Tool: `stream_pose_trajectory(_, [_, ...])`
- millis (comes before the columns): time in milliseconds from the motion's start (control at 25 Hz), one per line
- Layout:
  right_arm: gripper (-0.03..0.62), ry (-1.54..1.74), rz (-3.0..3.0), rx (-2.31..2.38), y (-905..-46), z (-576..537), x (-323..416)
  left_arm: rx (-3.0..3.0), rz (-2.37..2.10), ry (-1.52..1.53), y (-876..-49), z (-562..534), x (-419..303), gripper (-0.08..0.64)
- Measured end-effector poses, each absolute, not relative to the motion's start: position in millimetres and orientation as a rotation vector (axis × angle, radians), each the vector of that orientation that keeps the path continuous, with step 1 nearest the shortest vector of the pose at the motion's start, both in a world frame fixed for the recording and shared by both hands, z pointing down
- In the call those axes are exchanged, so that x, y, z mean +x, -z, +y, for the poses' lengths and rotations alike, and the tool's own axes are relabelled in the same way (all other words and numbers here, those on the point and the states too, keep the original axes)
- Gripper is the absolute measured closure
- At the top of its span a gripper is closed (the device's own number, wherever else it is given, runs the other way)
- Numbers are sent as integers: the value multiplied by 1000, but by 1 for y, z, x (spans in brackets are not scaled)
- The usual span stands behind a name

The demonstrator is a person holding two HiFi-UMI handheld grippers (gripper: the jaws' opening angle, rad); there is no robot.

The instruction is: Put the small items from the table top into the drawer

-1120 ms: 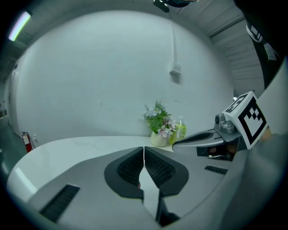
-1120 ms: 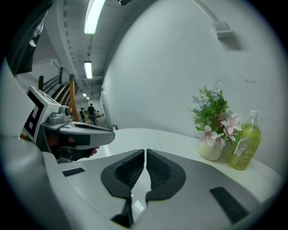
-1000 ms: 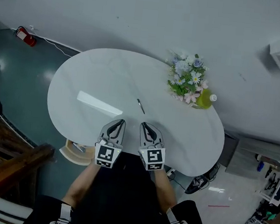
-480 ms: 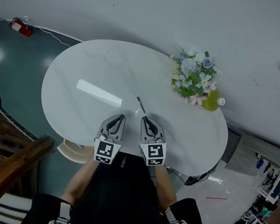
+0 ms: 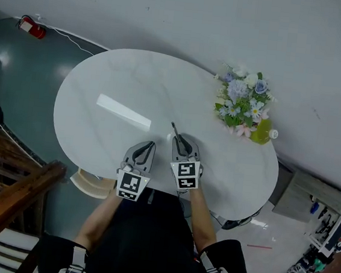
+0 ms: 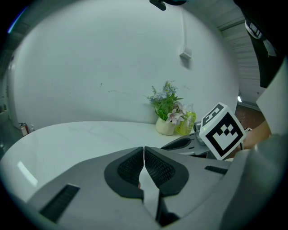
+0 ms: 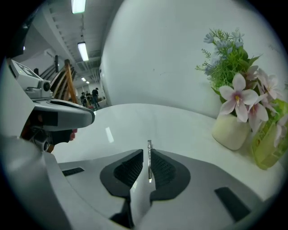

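The pick-up step is judged to be in hand: the right hand-held gripper is set at the 5 o'clock end of a slender, stiff, silver-grey metal tool, which is laid flat near the middle of the smooth, glossy white oval bench, along a line from 11 to 5 o'clock. Its ribbed dark pads are drawn all but together, and the tool is seen in the thin slit between them; a firm clamp cannot be confirmed. The left hand-held gripper, just at 9 o'clock of the right one, is closed on nothing. Soft-petalled flowers in a cream pot are stood at the bench's 2 o'clock edge. Next, a secure pinch on so thin and hard a piece is called for, then a lift and carry to the drawer, which may be the pale wooden part under the 7 o'clock rim.
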State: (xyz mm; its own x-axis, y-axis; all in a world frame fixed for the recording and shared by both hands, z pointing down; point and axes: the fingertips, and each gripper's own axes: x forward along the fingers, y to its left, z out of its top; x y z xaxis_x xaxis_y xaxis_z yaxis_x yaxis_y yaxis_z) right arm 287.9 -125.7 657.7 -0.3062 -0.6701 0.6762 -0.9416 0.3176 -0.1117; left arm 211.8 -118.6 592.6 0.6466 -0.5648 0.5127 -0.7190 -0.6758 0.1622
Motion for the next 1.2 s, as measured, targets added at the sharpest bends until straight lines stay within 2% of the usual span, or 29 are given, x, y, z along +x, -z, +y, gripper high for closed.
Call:
stream_pose_trajectory(240, [509, -731, -2028, 1345, -680, -126, 285, 2498, -1033, -614, -597, -120, 208, 535])
stream_pose_trajectory(760, [509, -741, -1962, 1333, -689, -131, 290, 2481, -1058, -610, -598, -125, 203, 535])
stream_pose_trajectory(920, [540, -730, -1957, 1335, -689, -131, 292, 2478, -1068, -606, -598, -124, 202, 535])
stream_pose_trajectory(1200, [543, -726, -1965, 1335, -689, -133, 291, 2467, -1093, -603, -597, -121, 195, 535])
